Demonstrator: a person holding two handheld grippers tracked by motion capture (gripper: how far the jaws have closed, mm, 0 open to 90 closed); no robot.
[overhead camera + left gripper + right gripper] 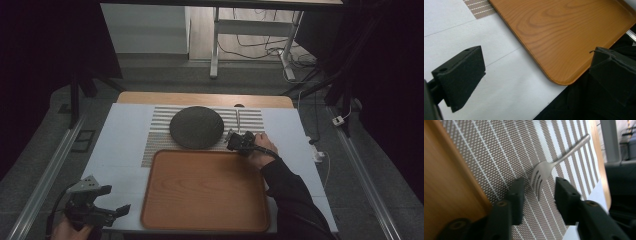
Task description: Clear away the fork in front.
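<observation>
A metal fork lies on the striped woven placemat, tines toward me. My right gripper is low over the mat with one jaw on each side of the tines; a gap shows on both sides and neither pad touches the fork. In the high view the fork lies right of a dark round plate, and the right gripper sits at the placemat's front right, by the far right corner of the wooden tray. My left gripper is wide open, with nothing between its jaws, at the table's front left.
The left gripper hovers over the white table cover beside the near left corner of the tray. The tray holds nothing. Beyond the table stand a white frame and loose cables on the floor.
</observation>
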